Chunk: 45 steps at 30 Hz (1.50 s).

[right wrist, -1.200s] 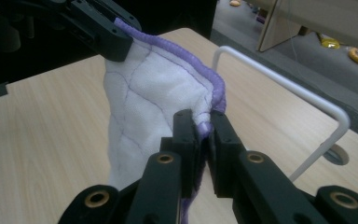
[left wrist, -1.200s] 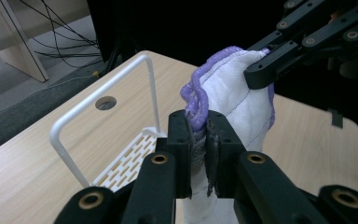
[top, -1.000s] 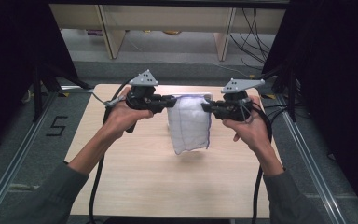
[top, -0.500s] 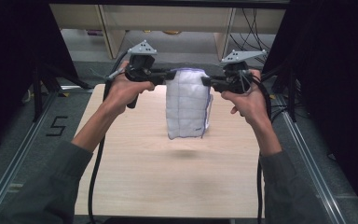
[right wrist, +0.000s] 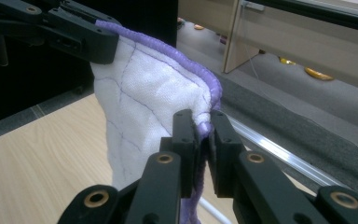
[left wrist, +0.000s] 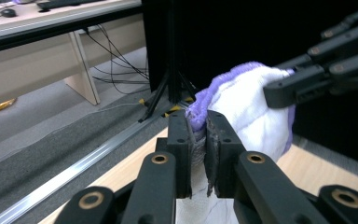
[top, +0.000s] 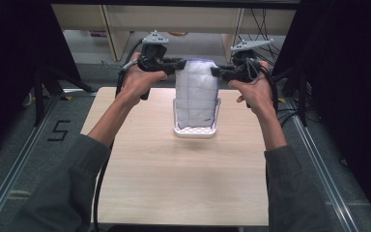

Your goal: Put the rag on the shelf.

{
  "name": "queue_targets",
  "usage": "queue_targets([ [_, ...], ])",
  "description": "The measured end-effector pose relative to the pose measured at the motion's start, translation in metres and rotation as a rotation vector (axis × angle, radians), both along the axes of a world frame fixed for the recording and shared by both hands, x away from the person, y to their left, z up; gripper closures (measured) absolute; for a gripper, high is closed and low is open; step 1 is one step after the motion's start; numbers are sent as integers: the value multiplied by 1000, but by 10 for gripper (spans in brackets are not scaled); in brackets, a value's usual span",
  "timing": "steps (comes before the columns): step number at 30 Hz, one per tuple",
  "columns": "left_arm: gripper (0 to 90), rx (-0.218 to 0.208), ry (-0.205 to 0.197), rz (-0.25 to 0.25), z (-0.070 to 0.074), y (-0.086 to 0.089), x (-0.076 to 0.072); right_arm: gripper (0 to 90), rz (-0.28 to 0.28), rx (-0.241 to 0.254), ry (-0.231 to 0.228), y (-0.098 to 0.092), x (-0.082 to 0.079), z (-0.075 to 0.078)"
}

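The left gripper is clamped on one top corner of a single white quilted cloth with a purple hem; in the left gripper view its two black jaws pinch the purple edge tight between them. The right gripper is clamped on the other top corner of the cloth, and in the right gripper view the hem runs down into its closed jaws. That makes two grippers and one cloth.

Each gripper lies roughly level and points inward at the cloth, so the two face each other across its top edge. The left hand grasps its gripper from below on the cloth's left, the right hand likewise on the cloth's right, with both forearms reaching up from the near edge of the table, sleeves pushed toward the elbows.

The cloth hangs straight down from the two grippers, above the far middle of the table. Directly beneath the cloth stands one white perforated basket; the cloth's lower end reaches down inside its rim. Whether the cloth touches the basket's floor I cannot tell.
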<state>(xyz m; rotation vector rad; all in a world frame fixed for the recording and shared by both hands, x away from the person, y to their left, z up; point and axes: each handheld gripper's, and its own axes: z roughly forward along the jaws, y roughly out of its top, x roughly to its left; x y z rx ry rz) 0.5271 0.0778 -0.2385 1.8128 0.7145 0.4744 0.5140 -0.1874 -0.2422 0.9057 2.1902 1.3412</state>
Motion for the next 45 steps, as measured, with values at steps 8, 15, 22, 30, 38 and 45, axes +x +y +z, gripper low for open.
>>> queue_targets([
  [8, 806, -39, 21, 23, -10, -3, 20, 827, -34, 6, 13, 2, 21, -3],
  [15, 799, -69, 54, 48, -17, -4, 44, 825, -64, 7, 46, 4, 40, -3],
  [22, 798, -113, 74, 64, -34, -7, 65, 825, -96, 3, 78, 5, 64, -15],
  [30, 793, -83, 117, 109, -60, -3, 84, 824, -123, -24, 122, 7, 86, -38],
  [38, 788, -48, 139, 140, -75, -3, 91, 823, -167, -76, 181, 18, 97, -53],
  [45, 785, -24, 169, 155, -91, -2, 95, 819, -181, -92, 198, 20, 104, -67],
])
